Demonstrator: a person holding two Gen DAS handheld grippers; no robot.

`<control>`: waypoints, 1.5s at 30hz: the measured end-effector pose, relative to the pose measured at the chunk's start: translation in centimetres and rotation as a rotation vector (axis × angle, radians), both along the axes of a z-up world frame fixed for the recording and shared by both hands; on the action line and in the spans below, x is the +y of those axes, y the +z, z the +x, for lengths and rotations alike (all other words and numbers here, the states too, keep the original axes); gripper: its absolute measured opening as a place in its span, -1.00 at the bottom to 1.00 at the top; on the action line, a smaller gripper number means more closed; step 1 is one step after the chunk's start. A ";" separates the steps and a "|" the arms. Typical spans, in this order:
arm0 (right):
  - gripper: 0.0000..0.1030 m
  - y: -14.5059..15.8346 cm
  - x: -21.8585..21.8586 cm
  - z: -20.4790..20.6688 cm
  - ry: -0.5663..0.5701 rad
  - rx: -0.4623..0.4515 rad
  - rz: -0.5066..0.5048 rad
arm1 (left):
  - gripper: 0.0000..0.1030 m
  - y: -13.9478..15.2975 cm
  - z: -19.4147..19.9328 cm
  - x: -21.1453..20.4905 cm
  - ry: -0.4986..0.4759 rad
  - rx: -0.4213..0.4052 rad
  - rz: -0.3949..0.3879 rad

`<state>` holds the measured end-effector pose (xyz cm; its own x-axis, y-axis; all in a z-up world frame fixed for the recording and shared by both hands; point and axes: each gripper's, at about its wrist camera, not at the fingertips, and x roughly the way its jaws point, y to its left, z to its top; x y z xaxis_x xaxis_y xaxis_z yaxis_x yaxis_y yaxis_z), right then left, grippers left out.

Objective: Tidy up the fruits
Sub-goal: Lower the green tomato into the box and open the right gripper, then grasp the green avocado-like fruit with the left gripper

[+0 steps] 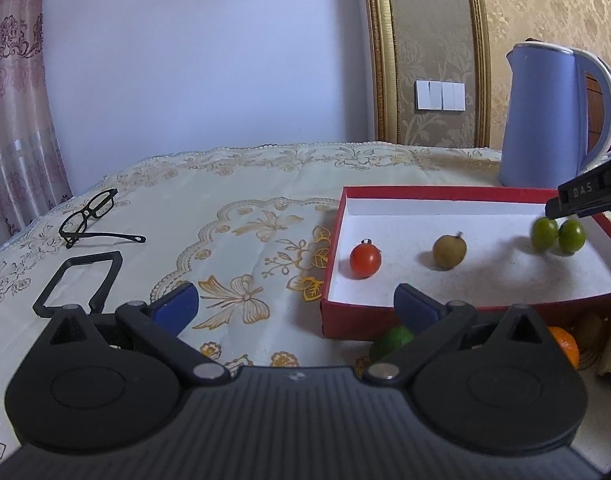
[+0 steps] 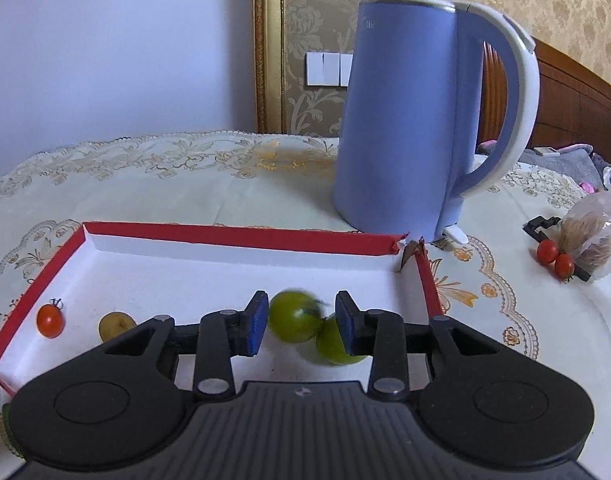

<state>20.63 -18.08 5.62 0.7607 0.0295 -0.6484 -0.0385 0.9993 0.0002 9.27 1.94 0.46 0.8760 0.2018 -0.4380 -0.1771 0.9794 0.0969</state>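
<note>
Left wrist view: left gripper [image 1: 295, 306] spread wide and holding nothing, low before the red box [image 1: 425, 316], with a tomato [image 1: 365, 260], brown fruit [image 1: 449, 251] and two green fruits [image 1: 558, 233] inside, glasses [image 1: 92, 218] far left. Right wrist view: right gripper [image 2: 301, 328] over the box [image 2: 241, 238], parted, blurred green fruit [image 2: 295, 321] loose between pads, another [image 2: 333, 346] touching it, kettle [image 2: 409, 120] behind.

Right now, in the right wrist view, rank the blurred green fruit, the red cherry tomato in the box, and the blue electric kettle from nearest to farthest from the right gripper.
1. Blurred green fruit: between the open fingers of the right gripper.
2. Red cherry tomato: far left, inside the red box.
3. Blue electric kettle: upright on the tablecloth, behind the box.
</note>
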 end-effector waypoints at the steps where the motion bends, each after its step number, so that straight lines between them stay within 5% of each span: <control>1: -0.24 0.2 0.2 -0.2 0.003 -0.006 -0.011 | 1.00 0.0 0.0 0.0 0.000 0.001 0.002; 17: 0.13 1.3 -0.3 -4.7 -0.094 -0.090 -0.037 | 1.00 0.1 0.0 -0.1 -0.027 -0.003 -0.009; 22: 0.21 2.2 -2.2 -7.6 -0.087 -0.118 0.008 | 1.00 0.2 -1.0 0.7 -0.112 0.029 -0.073; 28: 0.43 2.2 -3.9 -13.5 -0.048 -0.196 0.049 | 0.95 -0.4 -2.2 0.5 -0.201 0.054 -0.024; 39: 0.47 0.0 -5.1 -19.7 -0.045 -0.243 0.104 | 0.58 -1.8 -0.1 -2.0 -0.229 0.145 0.001; 45: 0.47 -0.5 -5.8 -20.4 -0.036 -0.248 0.157 | 0.20 -1.9 1.2 -1.6 -0.198 0.179 -0.042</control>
